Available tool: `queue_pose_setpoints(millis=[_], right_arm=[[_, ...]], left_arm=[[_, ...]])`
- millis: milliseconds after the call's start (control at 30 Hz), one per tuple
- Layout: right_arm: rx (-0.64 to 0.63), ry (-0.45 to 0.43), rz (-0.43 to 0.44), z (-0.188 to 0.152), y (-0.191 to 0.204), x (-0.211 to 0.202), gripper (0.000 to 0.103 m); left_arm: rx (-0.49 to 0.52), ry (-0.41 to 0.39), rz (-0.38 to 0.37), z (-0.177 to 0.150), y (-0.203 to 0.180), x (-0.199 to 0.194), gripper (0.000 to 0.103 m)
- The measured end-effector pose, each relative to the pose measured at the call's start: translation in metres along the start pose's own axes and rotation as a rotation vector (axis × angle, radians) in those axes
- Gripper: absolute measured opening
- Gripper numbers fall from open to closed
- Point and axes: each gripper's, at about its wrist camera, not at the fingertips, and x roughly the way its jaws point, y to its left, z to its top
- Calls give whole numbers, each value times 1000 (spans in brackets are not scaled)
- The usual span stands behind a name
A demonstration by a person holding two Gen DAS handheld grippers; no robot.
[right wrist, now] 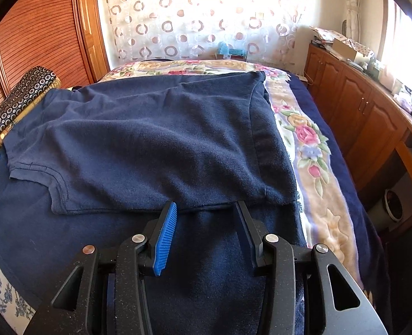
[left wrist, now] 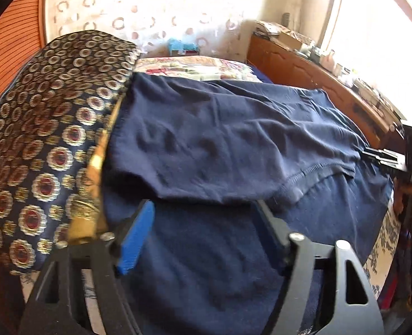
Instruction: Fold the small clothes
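We are losing the left gripper (left wrist: 203,203) fingertips under the navy shirt (left wrist: 219,136) hem. Motion is blurring the patterned cushion (left wrist: 46,139), and glare is washing out the window (left wrist: 379,28).

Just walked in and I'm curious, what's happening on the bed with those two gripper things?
A person is folding a navy T-shirt spread on a dark blue blanket on the bed, using a handheld gripper in each hand. Both the left gripper and the right gripper are open, with their tips at the shirt's near edge, holding nothing. A patterned cushion lies alongside the shirt.
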Motion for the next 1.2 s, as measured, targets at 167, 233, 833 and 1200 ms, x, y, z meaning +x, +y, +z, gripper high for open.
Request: queue_pose_setpoints(millis=[167, 233, 833, 1200], right_arm=[[-5, 0, -4, 0, 0, 0, 44], [-6, 0, -5, 0, 1, 0, 44], [-6, 0, -5, -1, 1, 0, 44], [84, -15, 16, -11, -22, -14, 44]], left_arm=[[-13, 25, 52, 5, 6, 13, 57], [-24, 33, 70, 8, 6, 20, 56], [-49, -3, 165, 16, 5, 46, 56], [-51, -5, 170, 15, 6, 49, 56]])
